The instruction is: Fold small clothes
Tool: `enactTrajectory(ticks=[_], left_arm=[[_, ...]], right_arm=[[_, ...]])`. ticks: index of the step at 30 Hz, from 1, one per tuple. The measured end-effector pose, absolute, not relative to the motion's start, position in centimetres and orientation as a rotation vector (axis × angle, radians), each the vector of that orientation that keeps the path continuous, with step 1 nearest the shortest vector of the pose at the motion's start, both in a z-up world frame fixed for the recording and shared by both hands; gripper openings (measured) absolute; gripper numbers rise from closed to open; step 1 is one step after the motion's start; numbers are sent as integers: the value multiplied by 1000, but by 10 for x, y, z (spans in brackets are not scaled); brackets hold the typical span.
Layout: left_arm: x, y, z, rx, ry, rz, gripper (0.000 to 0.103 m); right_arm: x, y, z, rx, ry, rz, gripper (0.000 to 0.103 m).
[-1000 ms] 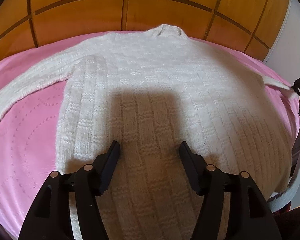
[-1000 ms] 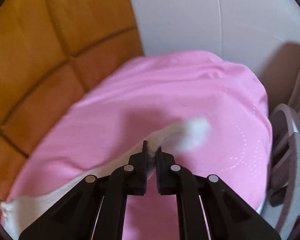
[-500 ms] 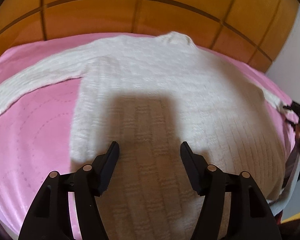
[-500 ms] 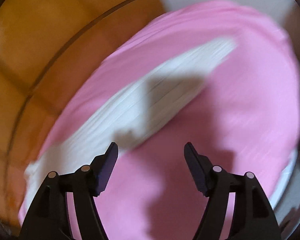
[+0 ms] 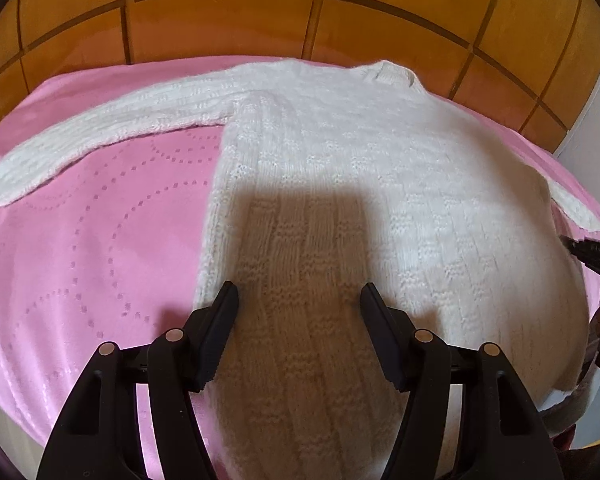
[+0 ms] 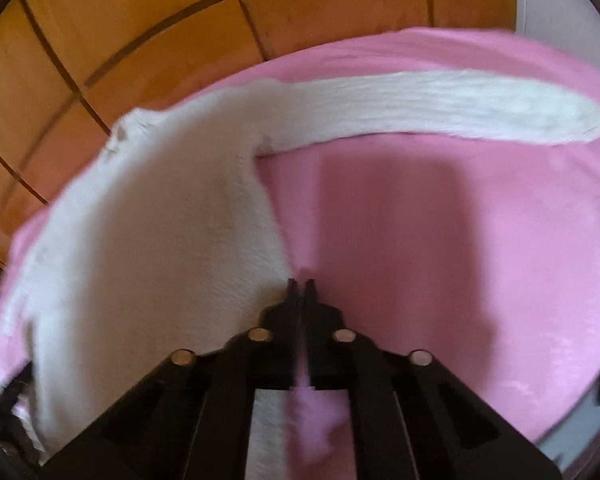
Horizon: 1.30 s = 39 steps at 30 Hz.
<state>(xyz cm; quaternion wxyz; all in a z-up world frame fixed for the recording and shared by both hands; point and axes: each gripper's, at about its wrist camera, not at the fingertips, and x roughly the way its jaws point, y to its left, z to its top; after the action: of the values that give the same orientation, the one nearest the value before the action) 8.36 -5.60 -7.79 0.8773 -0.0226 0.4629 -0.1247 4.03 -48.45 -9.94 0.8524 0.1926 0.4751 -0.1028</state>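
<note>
The white knitted sweater (image 5: 340, 184) lies flat on the pink bedspread (image 5: 92, 264), collar toward the wooden headboard (image 5: 260, 20), sleeves stretched sideways. The left gripper (image 5: 299, 300) hovers wide above its hem. The right gripper (image 6: 300, 286) has just snapped closed at the sweater's blurred side edge; whether it pinches fabric is unclear.

Left wrist view – close above sweater (image 5: 340, 184) hem, angled steeply down, facing toward collar and orange panelled headboard (image 5: 228, 20) beyond. Right wrist view – close above sweater's side edge, angled down, facing same headboard, blurred. Shared: sweater body, collar, pink bedspread (image 5: 80, 260), headboard. Right gripper (image 5: 580, 248) shows beside sweater at left view's right edge.
</note>
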Motion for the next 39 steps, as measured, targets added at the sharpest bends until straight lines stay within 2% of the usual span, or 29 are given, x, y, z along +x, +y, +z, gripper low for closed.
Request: enactTrajectory(ticks=[3, 5, 6, 7, 13, 17, 21, 23, 24, 25, 33, 39], left_arm=[[83, -56, -78, -51, 968, -255, 62], [84, -57, -78, -46, 971, -252, 64], [84, -58, -78, -46, 975, -250, 65], [86, -59, -78, -47, 978, -250, 66], [90, -60, -77, -53, 1008, -234, 67], [92, -62, -77, -49, 1020, -220, 69], [94, -66, -78, -45, 1025, -216, 74], [94, -68, -78, -34, 1027, -212, 75], [94, -67, -78, -33, 1027, -212, 75], [95, -67, -79, -32, 1029, -212, 75], [95, -65, -77, -58, 1022, -228, 75], [94, -60, -64, -106, 998, -286, 75]], right_arm=[[28, -506, -100, 539, 981, -179, 3], [15, -543, -95, 643, 910, -232, 17], [11, -555, -94, 670, 890, -258, 43], [4, -576, -94, 725, 850, -307, 54], [-20, -691, -91, 986, 653, -543, 57], [-15, -753, -89, 1074, 576, -696, 57], [1, -790, -106, 1159, 596, -739, 58], [19, -793, -107, 1153, 603, -740, 54], [22, -796, -104, 1140, 608, -736, 36], [28, -796, -100, 1122, 617, -720, 9], [67, -745, -25, 849, 605, -571, 7], [143, -653, 20, 705, 610, -321, 7]])
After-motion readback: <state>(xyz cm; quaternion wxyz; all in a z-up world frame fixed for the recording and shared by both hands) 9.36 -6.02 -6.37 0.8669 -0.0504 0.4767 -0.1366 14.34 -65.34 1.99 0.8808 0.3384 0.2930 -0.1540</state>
